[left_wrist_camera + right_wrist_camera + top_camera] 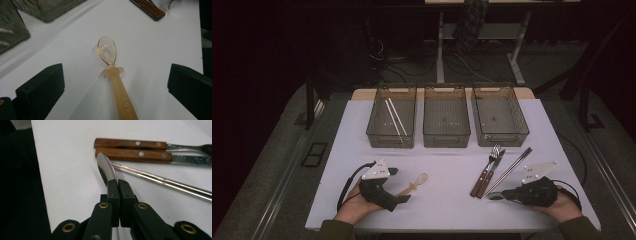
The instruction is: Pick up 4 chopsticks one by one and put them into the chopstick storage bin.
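The metal spoon (106,168) sticks out past my right gripper (117,187), whose jaws are pinched tight on its handle, bowl aimed at the wooden knife and fork handles (132,154) near the table's front right corner. My left gripper (404,198) stands spread around the amber spoon (112,72), front left.

my left gripper (404,198) rests low with its jaws spread wide, while my right gripper (492,196) lies level, jaws pinched together near the table edge
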Available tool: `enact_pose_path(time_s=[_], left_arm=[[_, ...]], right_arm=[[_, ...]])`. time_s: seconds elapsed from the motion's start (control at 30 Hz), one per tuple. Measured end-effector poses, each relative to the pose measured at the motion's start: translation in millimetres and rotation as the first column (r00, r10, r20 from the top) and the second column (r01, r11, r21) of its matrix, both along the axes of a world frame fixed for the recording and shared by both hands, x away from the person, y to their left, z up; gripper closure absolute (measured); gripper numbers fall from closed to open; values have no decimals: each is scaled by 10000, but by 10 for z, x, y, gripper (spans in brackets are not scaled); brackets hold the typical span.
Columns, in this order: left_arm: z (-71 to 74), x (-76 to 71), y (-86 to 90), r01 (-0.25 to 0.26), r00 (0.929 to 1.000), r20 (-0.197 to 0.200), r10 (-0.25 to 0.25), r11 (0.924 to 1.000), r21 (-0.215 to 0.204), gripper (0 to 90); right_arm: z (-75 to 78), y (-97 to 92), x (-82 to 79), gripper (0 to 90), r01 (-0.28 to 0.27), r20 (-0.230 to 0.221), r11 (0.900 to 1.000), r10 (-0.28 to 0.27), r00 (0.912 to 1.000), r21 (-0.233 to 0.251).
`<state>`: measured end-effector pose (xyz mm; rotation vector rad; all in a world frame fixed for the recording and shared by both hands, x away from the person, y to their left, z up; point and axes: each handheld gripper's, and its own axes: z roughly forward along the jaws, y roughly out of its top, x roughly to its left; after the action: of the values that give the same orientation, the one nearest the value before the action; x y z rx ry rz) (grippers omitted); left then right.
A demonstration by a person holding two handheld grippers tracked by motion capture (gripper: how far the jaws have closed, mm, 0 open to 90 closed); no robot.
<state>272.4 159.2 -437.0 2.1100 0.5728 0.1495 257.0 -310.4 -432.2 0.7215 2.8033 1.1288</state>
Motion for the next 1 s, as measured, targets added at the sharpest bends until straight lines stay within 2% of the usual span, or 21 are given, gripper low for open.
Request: enact_pose_path(time_s=[0.17, 0.33, 0.47, 0.67, 0.83, 1.0], left_arm=[[-2, 1, -2, -14, 10000, -2, 14, 10000, -5, 0], [-2, 2, -3, -17, 10000, -10, 17, 10000, -9, 0], [0, 2, 0, -21, 10000, 6, 21, 10000, -12, 0], [2, 0, 2, 3, 10000, 4, -3, 10000, -15, 0], [1, 1, 1, 1, 10000, 3, -1, 10000, -16, 0], [3, 1, 4, 4, 10000, 9, -4, 10000, -26, 0]], right_arm=[[43, 2, 38, 891, 126, 42, 9991, -127, 9999, 395], [143, 89, 111, 891, 191, 170, 9964, -205, 9996, 820], [216, 228, 178, 892, 175, 303, 9965, -201, 9993, 818], [246, 401, 236, 893, -28, 372, 9963, -4, 9993, 862], [327, 549, 279, 893, -77, 427, 9920, 23, 9991, 1262], [366, 727, 311, 895, -259, 597, 9912, 183, 9981, 1298]])
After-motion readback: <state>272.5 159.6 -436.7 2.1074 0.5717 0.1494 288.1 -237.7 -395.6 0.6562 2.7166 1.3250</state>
